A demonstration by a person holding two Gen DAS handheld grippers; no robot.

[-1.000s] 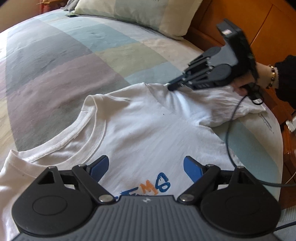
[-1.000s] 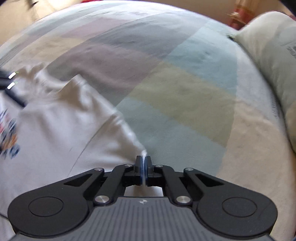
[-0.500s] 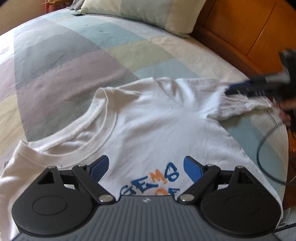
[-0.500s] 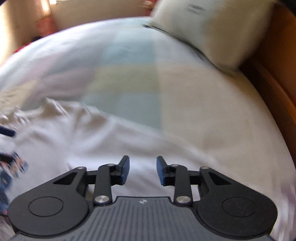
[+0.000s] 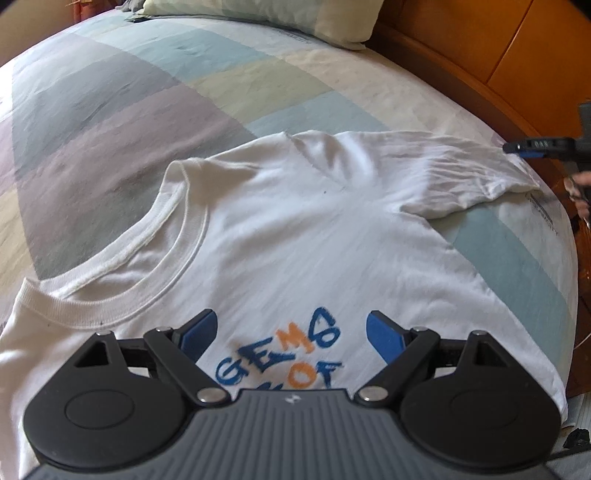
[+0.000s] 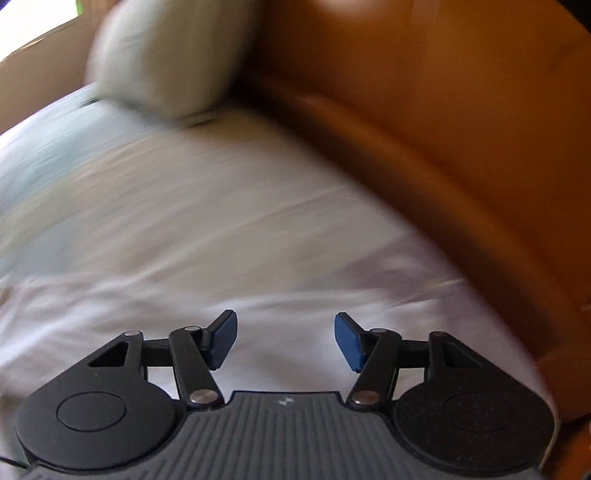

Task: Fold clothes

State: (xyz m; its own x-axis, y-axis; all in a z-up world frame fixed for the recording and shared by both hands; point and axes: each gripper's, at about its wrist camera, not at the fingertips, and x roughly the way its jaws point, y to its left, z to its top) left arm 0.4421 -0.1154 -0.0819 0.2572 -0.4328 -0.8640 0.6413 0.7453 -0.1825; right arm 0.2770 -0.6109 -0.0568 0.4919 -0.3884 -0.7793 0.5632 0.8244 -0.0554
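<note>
White T-shirt (image 5: 295,236) lay flat across the lower centre of the frame on a pastel checked bedspread (image 5: 122,92). Left gripper (image 5: 290,334) hovered over its print, jaws wide apart — right gripper (image 6: 284,338), likewise spread, held nothing.

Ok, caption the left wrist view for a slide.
Open left gripper hovers over a white T-shirt spread flat on the bed.

A bed (image 5: 155,92) with a pastel patchwork cover of blue, grey, mauve and cream blocks carries a white T-shirt (image 5: 295,229), spread flat face up near the viewer, one sleeve reaching right. A pale pillow (image 5: 266,14) lies at the far end.
</note>
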